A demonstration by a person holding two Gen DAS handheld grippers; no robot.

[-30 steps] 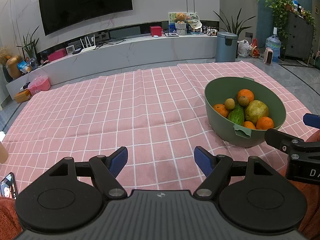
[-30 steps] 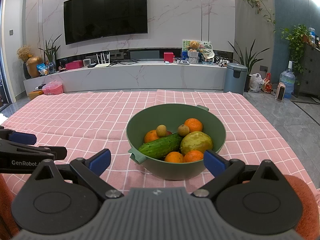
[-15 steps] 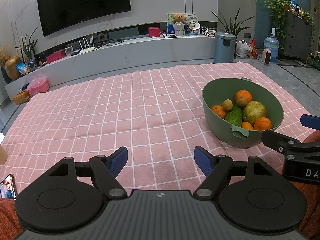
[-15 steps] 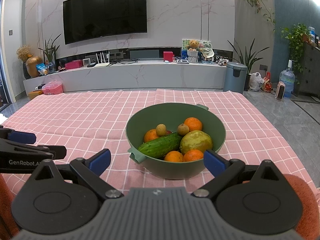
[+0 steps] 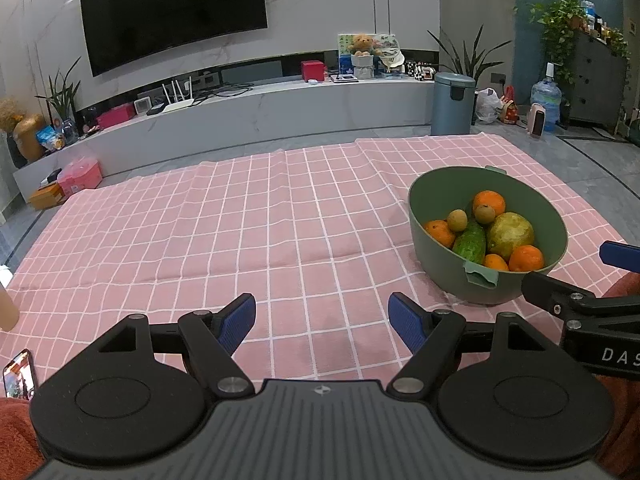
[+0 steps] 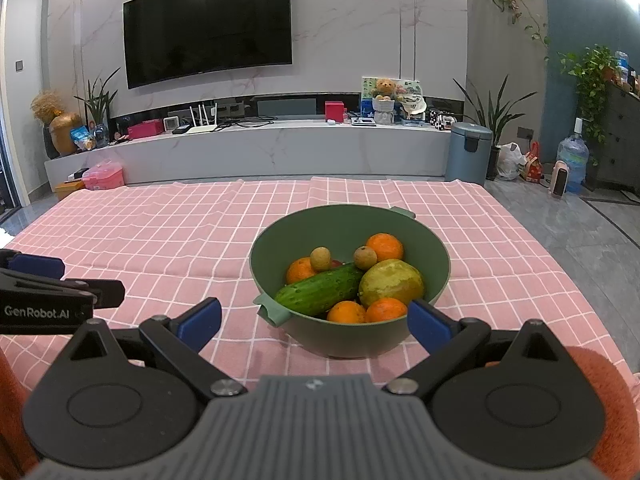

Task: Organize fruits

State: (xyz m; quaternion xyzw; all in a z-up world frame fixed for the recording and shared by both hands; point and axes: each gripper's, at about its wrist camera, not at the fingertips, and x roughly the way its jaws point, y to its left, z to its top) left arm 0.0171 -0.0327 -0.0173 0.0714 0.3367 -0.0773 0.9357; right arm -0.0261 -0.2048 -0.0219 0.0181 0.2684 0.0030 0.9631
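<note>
Both views drift slightly over last second; nothing else moved. Fruits all in green bowl (image 6: 348, 332) on pink checked cloth (image 5: 248, 232): oranges (image 6: 385, 246), cucumber (image 6: 320, 290). Left gripper (image 5: 322, 322) and right gripper (image 6: 315, 320): jaws spread wide, empty. Fits finished sort or unloading pending.

Green bowl (image 6: 348, 332) of fruit (image 6: 390, 282) (upright) on cloth

left gripper (image 6: 60, 300) reads "genrobot.ai"; right gripper (image 5: 592, 312) shows "das".
</note>
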